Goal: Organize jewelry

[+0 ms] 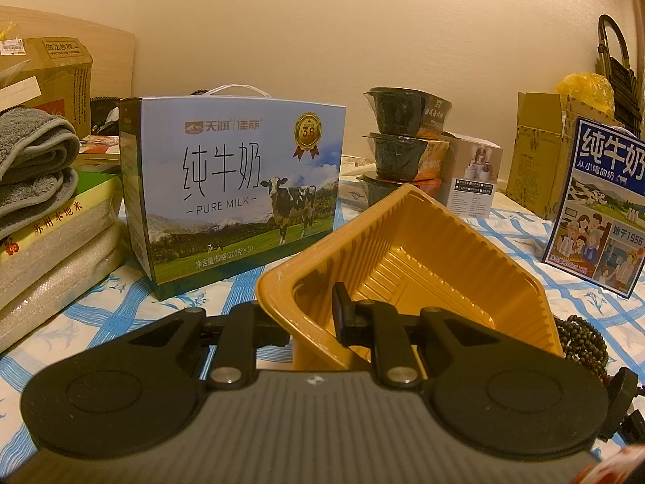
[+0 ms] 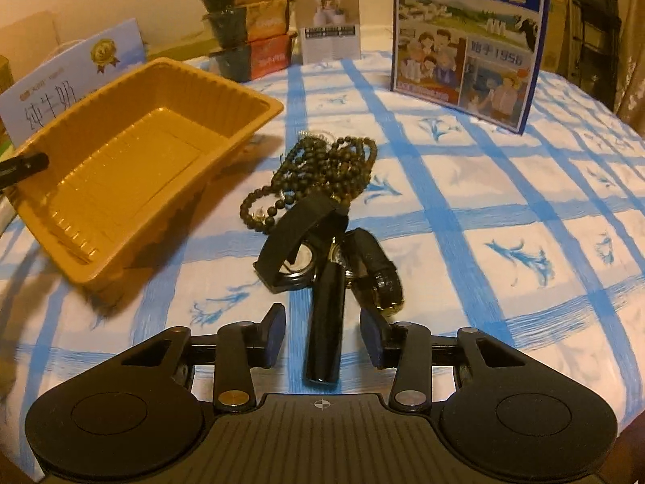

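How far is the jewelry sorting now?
Done: nothing, the yellow tray holds no jewelry. In hand: left hand-held gripper clamps the tray's rim, tilting it; right hand-held gripper straddles a black watch strap, unclamped. Left: watches and bead strands.

surface: checked cloth | on it: beads, watches, milk cartons

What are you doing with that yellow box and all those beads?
A person is tidying jewelry with a tool in each hand. The left tool is shut on the rim of the yellow tray, holding it tipped up on the blue checked tablecloth. The tray has nothing in it yet. The right tool is open, with a black watch strap lying between its fingers, not gripped. The watches and dark bead strings sit in a pile beside the tray.
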A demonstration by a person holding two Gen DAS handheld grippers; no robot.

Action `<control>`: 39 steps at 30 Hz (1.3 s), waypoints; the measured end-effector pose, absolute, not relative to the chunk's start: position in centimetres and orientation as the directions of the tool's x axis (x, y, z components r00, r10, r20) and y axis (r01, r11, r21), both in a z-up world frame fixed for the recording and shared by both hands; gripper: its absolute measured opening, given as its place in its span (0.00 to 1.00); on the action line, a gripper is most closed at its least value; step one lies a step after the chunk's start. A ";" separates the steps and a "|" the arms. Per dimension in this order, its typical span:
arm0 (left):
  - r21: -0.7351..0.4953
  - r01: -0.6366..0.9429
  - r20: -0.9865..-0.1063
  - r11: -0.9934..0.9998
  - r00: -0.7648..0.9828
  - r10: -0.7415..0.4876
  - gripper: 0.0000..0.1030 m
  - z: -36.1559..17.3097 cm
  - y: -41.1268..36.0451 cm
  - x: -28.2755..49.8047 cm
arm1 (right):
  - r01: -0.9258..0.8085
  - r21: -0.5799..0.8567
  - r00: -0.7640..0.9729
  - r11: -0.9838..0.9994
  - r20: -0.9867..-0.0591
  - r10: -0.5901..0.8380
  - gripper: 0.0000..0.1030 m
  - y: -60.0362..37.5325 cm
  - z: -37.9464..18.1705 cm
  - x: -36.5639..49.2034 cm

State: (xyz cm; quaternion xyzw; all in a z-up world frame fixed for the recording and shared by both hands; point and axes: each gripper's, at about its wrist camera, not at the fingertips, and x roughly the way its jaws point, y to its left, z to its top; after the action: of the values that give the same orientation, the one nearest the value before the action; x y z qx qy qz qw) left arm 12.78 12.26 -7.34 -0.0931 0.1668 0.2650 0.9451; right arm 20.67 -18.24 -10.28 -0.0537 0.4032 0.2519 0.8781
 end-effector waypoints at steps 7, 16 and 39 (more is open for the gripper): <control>-0.090 -0.532 -0.365 0.842 0.804 0.469 0.17 -7.4 12.2 12.8 | -0.454 0.080 0.559 0.888 -0.750 0.354 0.19 -17.7 -11.1 20.8; -0.095 -0.533 -0.366 0.841 0.804 0.469 0.17 -7.5 12.3 12.6 | -0.471 0.236 0.553 0.850 -0.671 0.493 0.19 -17.0 -7.3 20.2; -0.103 -0.534 -0.368 0.839 0.804 0.466 0.17 -7.4 12.5 12.6 | -0.647 0.347 0.393 0.679 -0.611 0.687 0.19 -5.1 -8.1 20.5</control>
State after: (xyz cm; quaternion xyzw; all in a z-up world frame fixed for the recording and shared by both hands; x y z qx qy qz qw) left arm 12.63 12.47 -7.42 -0.1015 0.1665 0.2648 0.9444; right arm 20.47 -5.15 -8.07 0.0264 0.3787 0.3999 0.8343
